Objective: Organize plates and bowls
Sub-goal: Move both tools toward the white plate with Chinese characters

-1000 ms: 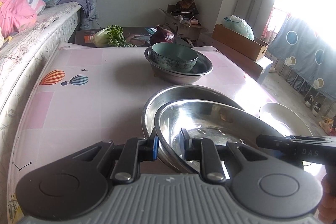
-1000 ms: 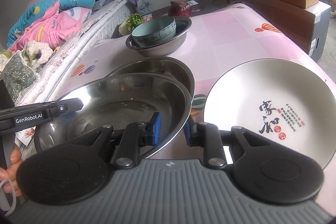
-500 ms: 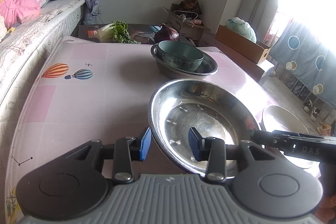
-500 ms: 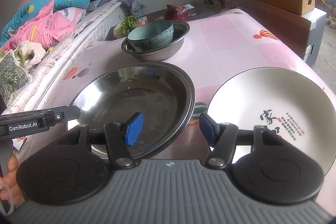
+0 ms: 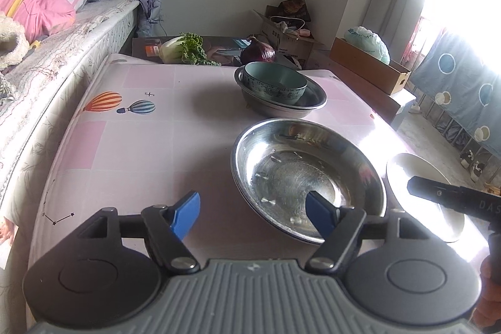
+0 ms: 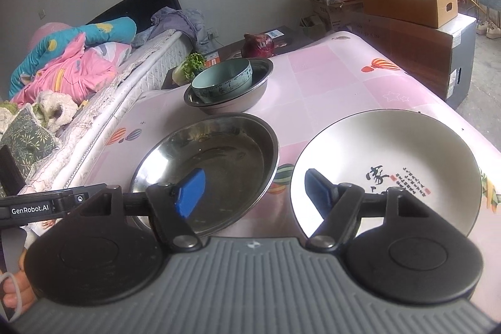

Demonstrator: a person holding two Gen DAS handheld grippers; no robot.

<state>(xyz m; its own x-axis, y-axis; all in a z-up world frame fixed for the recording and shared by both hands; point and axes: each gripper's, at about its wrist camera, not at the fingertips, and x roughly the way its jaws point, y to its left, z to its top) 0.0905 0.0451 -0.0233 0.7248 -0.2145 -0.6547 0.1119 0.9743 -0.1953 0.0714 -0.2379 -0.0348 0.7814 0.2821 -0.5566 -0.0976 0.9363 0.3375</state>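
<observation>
1. The left gripper [image 5: 252,216] is seen with its blue pads [image 5: 184,213] spread wide and nothing held between them, hovering above the pink table [image 5: 141,146]
2. A shallow steel basin [image 5: 308,174] is set on the table just ahead of the left gripper, its near rim passing behind the right-hand blue pad
3. From the right wrist view, the right gripper [image 6: 253,193] is likewise shown released, its fingers parted and nothing grasped
4. The same steel basin [image 6: 216,165] is framed behind the right gripper's left pad, while a white plate [image 6: 407,158] with black calligraphy is placed just beside it on the table [image 6: 328,83]; whether basin and plate touch cannot be told
5. Farther back on the table, a teal ceramic bowl [image 5: 275,83] is nested inside a second steel basin [image 5: 310,104], well apart from the grippers
6. Beyond the far table edge, a leafy cabbage [image 5: 183,50] and a red onion [image 5: 258,52] are pictured on a dark low surface
7. A bed [image 5: 56,52] piled with pink and blue bedding is seen along the table's left side, and a cardboard box [image 6: 410,2] holding a plastic bag is seen at the right
</observation>
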